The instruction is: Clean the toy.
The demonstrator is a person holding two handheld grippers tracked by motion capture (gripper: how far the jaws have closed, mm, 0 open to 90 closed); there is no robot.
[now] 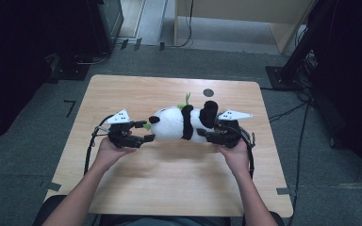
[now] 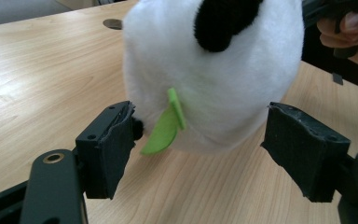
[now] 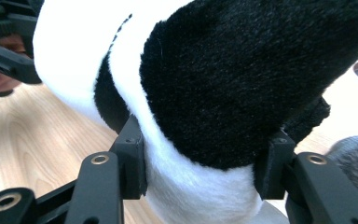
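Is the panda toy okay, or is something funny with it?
The panda isn't sitting up; it's tipped on its side over the table. The right tongs squeeze its back end, and a green leaf sticks out by its face.

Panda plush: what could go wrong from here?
1. The right gripper alone is clamped on the panda plush, at its rear end, so the soft toy could sag or slip.
2. The left gripper stands open at the head; closing now might catch just the green leaf, not the head.
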